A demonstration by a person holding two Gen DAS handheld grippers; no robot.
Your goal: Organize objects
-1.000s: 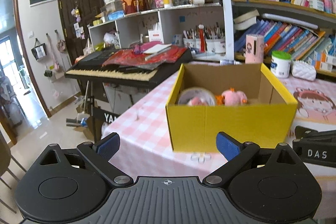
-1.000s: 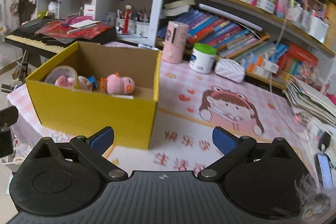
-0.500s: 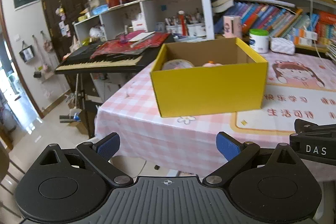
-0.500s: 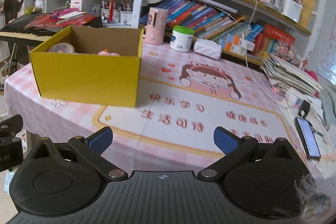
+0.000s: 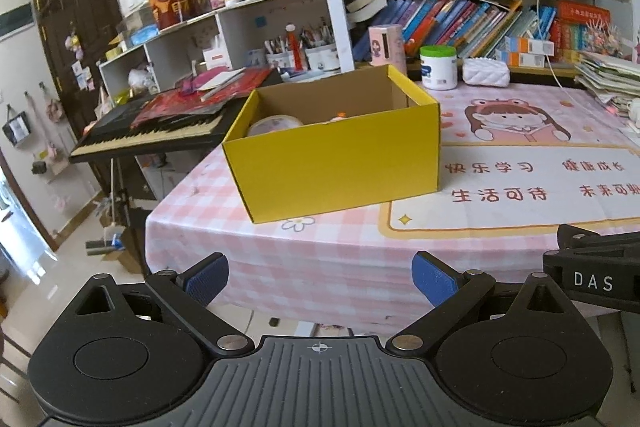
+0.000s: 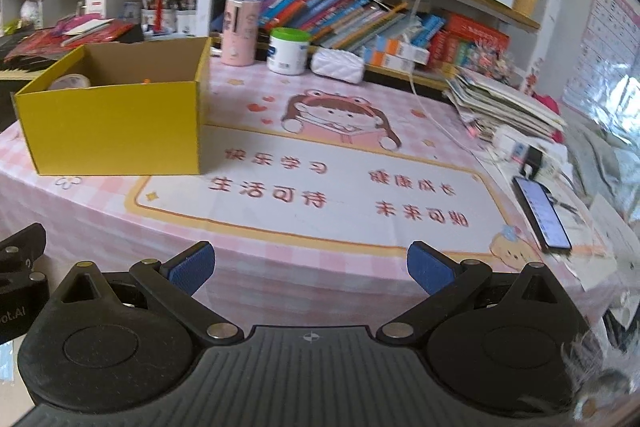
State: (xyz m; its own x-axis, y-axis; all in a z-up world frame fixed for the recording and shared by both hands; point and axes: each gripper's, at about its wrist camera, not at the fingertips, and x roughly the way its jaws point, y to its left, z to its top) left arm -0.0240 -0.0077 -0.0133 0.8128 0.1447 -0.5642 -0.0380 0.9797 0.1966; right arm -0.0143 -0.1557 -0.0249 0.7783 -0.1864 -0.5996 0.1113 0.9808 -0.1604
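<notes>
Yellow box [image 5: 340, 163] sits at table's [image 5: 312, 251] left end, near front-left corner, open top. Inside: tape roll [image 5: 274, 125] against left wall, bit of orange-pink toy [image 5: 339, 115] peeking over front rim; rest hidden. Just right of box: cartoon-girl mat [image 6: 320, 187] across table middle. Behind box along back edge: pink cylinder [image 6: 239, 31], green-lid white jar [image 6: 289, 51], white quilted pouch [image 6: 338, 65]. Phone [image 6: 542, 213] near right edge. Left gripper [image 5: 320, 277] off front edge, jaws wide, holding nothing. Right gripper [image 6: 310, 269] off front edge too, jaws wide, empty.
</notes>
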